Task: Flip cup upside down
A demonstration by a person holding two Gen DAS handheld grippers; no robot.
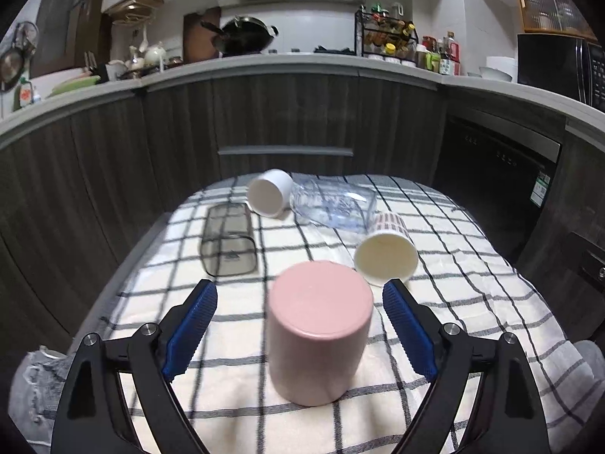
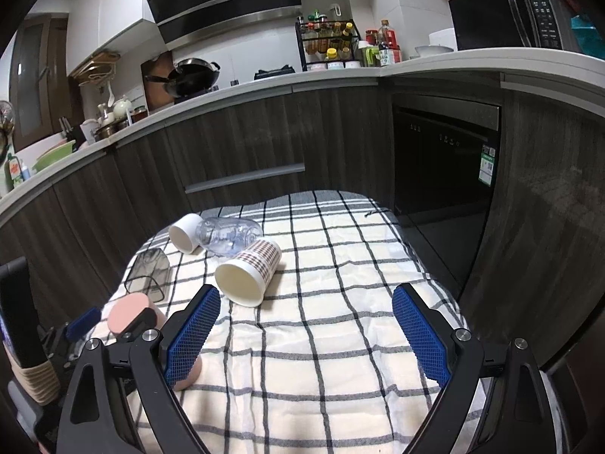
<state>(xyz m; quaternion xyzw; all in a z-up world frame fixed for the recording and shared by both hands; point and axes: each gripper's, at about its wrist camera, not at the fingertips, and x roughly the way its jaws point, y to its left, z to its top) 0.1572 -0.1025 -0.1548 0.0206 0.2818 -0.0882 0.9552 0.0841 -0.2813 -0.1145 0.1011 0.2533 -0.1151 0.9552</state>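
The pink cup (image 1: 319, 335) stood inverted between the left gripper's (image 1: 300, 325) spread, untouching pads. The right gripper (image 2: 306, 335) hung open, empty. Careless withdrawal could topple it.

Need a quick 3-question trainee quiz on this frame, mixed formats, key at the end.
1. True or false: the pink cup stands base-up on the checked cloth.
2. The left gripper is: A) shut on the pink cup, B) open with a finger on each side of it, C) holding the plaid paper cup.
3. Fill in: the white cup, the clear plastic bottle and the plaid paper cup all lie on their ____.

Key: 1 true; 2 B; 3 sides.
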